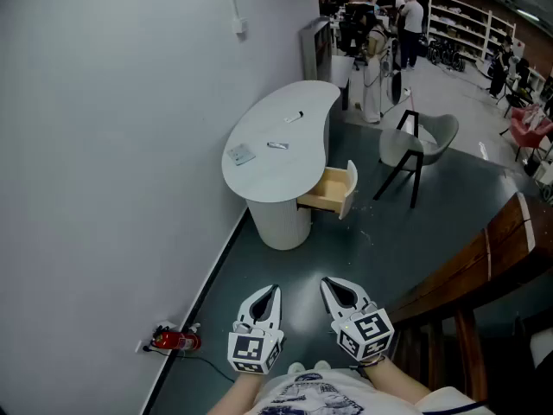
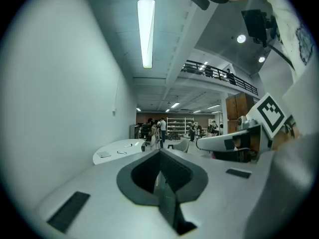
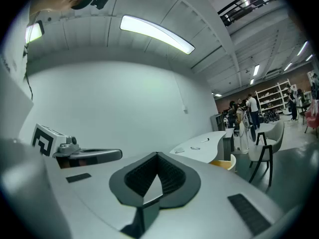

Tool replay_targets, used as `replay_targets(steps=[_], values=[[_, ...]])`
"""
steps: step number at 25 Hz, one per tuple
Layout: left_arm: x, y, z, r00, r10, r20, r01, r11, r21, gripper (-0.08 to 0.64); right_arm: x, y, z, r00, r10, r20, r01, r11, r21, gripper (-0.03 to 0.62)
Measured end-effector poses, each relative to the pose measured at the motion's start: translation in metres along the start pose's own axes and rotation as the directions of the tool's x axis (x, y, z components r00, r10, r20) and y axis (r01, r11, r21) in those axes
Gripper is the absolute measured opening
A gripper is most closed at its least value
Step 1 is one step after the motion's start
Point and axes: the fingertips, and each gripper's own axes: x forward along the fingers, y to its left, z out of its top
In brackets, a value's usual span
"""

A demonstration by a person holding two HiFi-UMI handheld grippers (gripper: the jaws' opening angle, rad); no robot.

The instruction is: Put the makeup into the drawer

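Grey-green floor (image 1: pixel 285 275) runs ahead of you along a white wall (image 1: pixel 112 145) to a white, kidney-shaped table (image 1: pixel 276 175). On its right side a light-wood drawer (image 1: pixel 318 199) stands pulled out. From your head view only part of its inside shows, and that part is plain wood.

The makeup is on the tabletop, not in the drawer. It is three small pieces spread apart:
- a flat grey square piece (image 1: pixel 240 154) near the left edge
- a slim stick (image 1: pixel 277 145) beside it
- another slim piece (image 1: pixel 295 117) farther back

They are too small to tell what kind each one is, or to read any label.

Your left gripper (image 1: pixel 270 294) and right gripper (image 1: pixel 335 288) hang side by side close to your body, well apart from the table. Each gripper's own view shows its jaws pressed together with nothing between them. The only printing you can make out is the black-and-white square markers on their cubes (image 1: pixel 249 351).

A grey chair (image 1: pixel 421 145) stands just right of the drawer, clear of it. A red object (image 1: pixel 177 341) with a cable lies against the wall at your left, and a wooden rail (image 1: pixel 471 262) runs along your right. People (image 1: pixel 406 11) and shelving (image 1: pixel 467 15) fill the far end.
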Motion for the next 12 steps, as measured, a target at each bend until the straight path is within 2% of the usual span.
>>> replay_targets(steps=[12], values=[[0.005,-0.008,-0.005,1.000,0.015,-0.001,-0.015,1.000,-0.018,0.040,-0.007,-0.014,0.000,1.000,-0.007,0.003,0.007,1.000,0.013,0.020]])
